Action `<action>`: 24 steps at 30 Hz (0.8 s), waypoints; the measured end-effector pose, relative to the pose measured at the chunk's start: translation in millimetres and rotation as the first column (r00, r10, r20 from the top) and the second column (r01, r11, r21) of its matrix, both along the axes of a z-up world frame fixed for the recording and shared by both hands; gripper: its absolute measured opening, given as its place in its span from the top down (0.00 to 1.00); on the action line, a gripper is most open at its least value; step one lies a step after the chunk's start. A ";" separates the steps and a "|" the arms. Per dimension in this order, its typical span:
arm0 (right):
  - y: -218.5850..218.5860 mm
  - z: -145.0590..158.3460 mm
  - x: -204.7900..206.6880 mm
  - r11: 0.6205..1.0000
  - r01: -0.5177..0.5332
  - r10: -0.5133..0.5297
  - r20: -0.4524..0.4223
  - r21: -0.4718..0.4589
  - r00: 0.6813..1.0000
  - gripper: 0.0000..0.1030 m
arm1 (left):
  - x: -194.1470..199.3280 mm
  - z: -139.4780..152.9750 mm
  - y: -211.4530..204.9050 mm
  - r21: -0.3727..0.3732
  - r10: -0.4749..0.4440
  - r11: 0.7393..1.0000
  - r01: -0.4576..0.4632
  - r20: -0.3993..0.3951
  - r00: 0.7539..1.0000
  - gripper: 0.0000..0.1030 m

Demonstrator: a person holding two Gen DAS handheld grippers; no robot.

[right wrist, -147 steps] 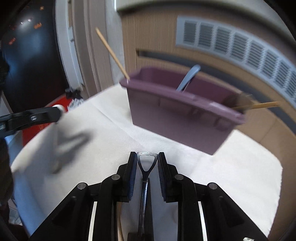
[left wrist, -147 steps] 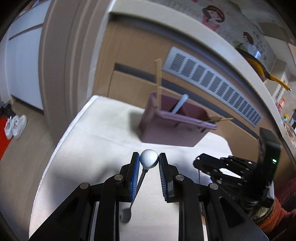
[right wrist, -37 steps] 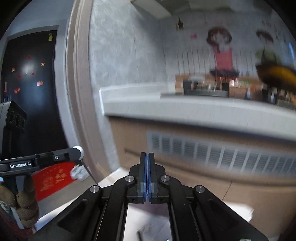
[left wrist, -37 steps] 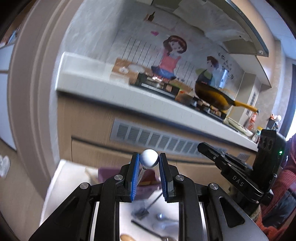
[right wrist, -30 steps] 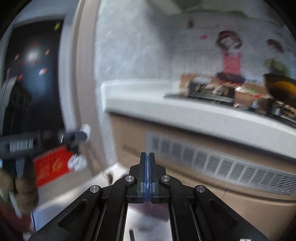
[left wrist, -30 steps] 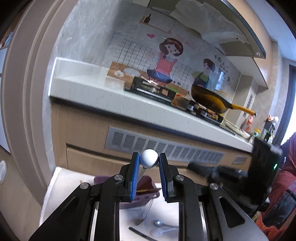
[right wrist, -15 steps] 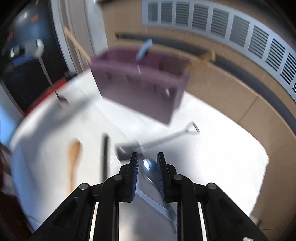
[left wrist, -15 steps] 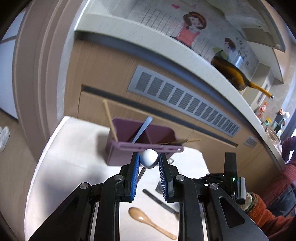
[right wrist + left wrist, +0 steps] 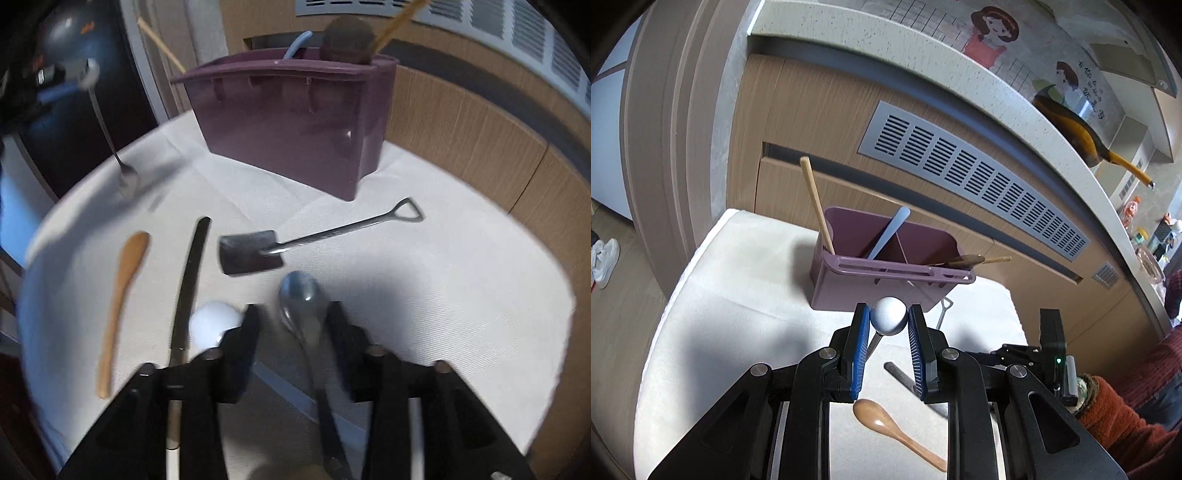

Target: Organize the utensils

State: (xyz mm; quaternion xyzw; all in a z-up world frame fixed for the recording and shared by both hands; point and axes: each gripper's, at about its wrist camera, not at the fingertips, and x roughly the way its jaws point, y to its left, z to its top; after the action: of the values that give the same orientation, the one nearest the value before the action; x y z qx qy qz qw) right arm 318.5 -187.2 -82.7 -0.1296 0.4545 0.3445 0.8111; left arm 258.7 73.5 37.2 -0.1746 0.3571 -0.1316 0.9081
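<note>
Two blue pads of the left gripper [image 9: 887, 347] pinch a white ball [image 9: 888, 316] that caps a thin metal spoon, so the gripper is closed partway on that ball. In the left wrist view, a purple caddy [image 9: 882, 284] stands at twelve o'clock from the ball on the white tabletop [image 9: 738, 291], with a wooden stick [image 9: 816, 205] leaning at its left end, a pale blue handle [image 9: 888, 232] near its middle and a brown wooden piece at its right end. At six o'clock below the pads lies a wooden spoon [image 9: 897, 430]. A black knife lies just right of it, and the right gripper [image 9: 1008, 352] sits at three o'clock.

In the right wrist view, blurred, the right gripper [image 9: 293, 321] has just been opening and its jaws stand wide apart, with a shiny spoon bowl [image 9: 301, 295] between them; I cannot tell whether the pads touch it. A white spoon bowl [image 9: 212, 326] lies just outside the left finger. A small shovel-shaped spoon [image 9: 314, 238] lies at twelve o'clock, with the knife [image 9: 190, 280] and wooden spoon [image 9: 123, 295] at ten. The caddy [image 9: 295, 129] stands beyond. The ball-topped spoon [image 9: 127, 181] hangs at ten o'clock.
</note>
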 end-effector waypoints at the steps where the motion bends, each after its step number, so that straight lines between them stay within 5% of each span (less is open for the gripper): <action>1: 3.6 -0.5 -1.7 1.000 -0.014 0.014 0.002 -0.012 1.000 0.48 | 1.3 -1.1 -1.0 0.001 -0.002 1.000 0.002 -0.004 1.000 0.79; 4: 20.0 -2.0 -9.4 0.992 -0.057 0.064 0.054 -0.111 0.996 0.47 | 1.2 -2.4 -4.2 0.009 -0.005 1.000 0.005 -0.011 1.000 0.79; 6: 18.8 -1.7 -6.0 0.995 -0.045 0.049 0.046 -0.089 0.998 0.49 | 0.3 -3.2 -5.4 0.011 -0.008 1.000 0.009 -0.014 1.000 0.79; 8: 15.4 -0.2 -1.9 0.996 -0.019 0.024 0.057 -0.088 0.998 0.72 | -1.7 -3.5 -5.8 0.013 -0.008 1.000 0.008 -0.017 1.000 0.79; 11: 6.4 5.5 8.8 0.995 0.075 -0.074 0.021 -0.060 0.997 0.75 | -4.8 -2.6 -6.2 0.014 -0.008 1.000 0.008 -0.015 1.000 0.79; 13: 4.9 17.6 -1.6 0.993 0.107 -0.100 0.106 -0.057 0.989 0.75 | -7.6 -0.2 -6.0 0.015 -0.007 1.000 0.007 -0.006 1.000 0.79; 20: -8.6 85.9 -44.2 0.983 0.128 -0.160 0.265 0.131 0.951 0.76 | -14.1 13.3 -5.9 -0.005 -0.009 1.000 0.009 0.042 0.999 0.79; 24: -8.3 137.6 -53.1 0.955 0.125 -0.217 0.347 0.270 0.912 0.76 | -16.3 45.6 -11.1 -0.028 -0.038 0.999 0.042 0.121 0.992 0.79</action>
State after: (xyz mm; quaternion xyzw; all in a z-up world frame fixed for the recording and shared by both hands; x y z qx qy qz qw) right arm 265.4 -195.5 54.9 -0.0523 0.2564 0.2937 0.9194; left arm 242.4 62.4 82.8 -0.1728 0.3032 -0.1654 0.9224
